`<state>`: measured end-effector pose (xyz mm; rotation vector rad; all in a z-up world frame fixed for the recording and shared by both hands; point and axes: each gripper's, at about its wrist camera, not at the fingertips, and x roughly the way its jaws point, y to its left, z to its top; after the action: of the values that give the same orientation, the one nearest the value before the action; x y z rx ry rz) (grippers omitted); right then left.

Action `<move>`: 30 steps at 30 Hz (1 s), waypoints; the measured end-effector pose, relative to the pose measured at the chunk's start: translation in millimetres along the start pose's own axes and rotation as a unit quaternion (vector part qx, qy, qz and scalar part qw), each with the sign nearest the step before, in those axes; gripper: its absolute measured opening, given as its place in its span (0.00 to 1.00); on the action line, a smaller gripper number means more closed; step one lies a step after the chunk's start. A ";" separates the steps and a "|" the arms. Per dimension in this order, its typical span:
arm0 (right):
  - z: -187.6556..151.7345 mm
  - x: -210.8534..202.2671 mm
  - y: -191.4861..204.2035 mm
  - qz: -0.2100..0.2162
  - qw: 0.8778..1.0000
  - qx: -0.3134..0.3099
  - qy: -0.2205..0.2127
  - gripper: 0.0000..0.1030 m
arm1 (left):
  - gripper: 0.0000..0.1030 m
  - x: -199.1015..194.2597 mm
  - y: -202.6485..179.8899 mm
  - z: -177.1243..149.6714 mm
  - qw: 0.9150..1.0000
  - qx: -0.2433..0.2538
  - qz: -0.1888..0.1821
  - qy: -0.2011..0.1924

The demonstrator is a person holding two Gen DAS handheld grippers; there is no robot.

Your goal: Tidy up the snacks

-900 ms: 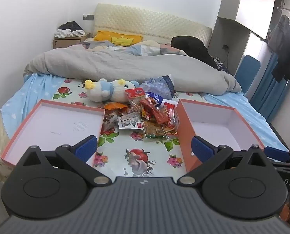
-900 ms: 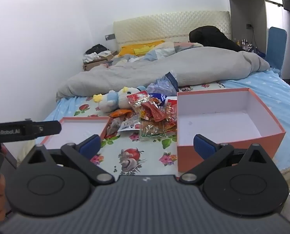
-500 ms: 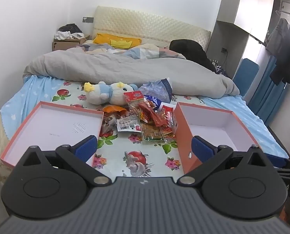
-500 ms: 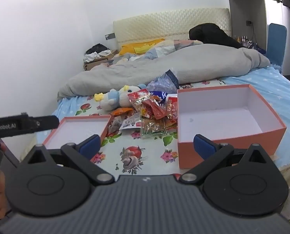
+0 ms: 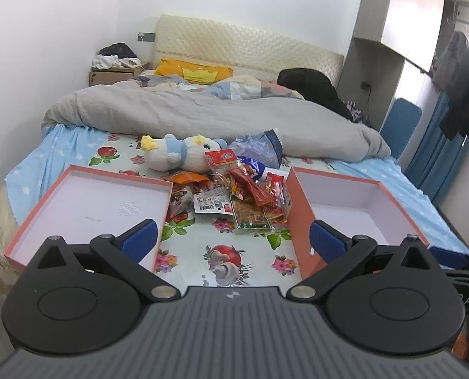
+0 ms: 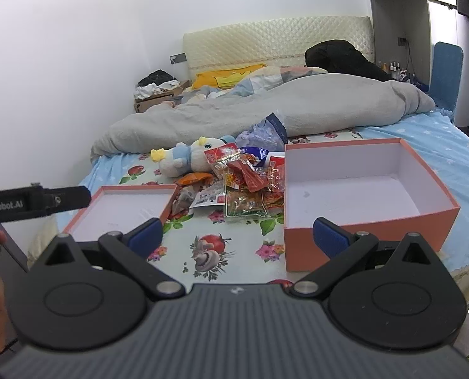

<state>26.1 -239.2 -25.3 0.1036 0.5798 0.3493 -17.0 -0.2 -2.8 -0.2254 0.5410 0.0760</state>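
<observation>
One bed [image 5: 76,158] filling the middle of both views, serving as the work surface, flowered sheet bare toward the lower centre. One grey duvet [image 5: 203,117] bunched across the upper middle, apparently pushed back to clear that sheet. Two orange boxes lying open side by side: one deep box [image 6: 424,218] at centre right, one shallow tray or lid [image 5: 86,202] at centre left, both empty, probably set apart as bins with a gap between. One plush toy [image 5: 174,154] lying on its side just above the pile, touching it. One heap of snack packets [image 5: 247,192] in that gap at frame centre, overlapping too much for an exact count; roughly ten, mostly red, one orange, one with a white barcode label. Two tools along the bottom edges, aimed down at the heap: left hand-held gripper [image 5: 233,238] released, blue pads wide, nothing between; right hand-held gripper [image 6: 237,235] likewise spread and empty. Nothing sorted yet, by the look of it.
</observation>
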 end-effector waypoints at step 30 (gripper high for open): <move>-5.5 11.0 -0.9 0.000 1.000 0.007 0.012 1.00 | 1.00 13.1 0.7 -6.7 0.999 0.013 0.012 0.027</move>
<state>31.9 -236.2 -35.8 0.1131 0.6050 0.3473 -9.2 -0.9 -15.4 -0.1970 0.5990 0.0857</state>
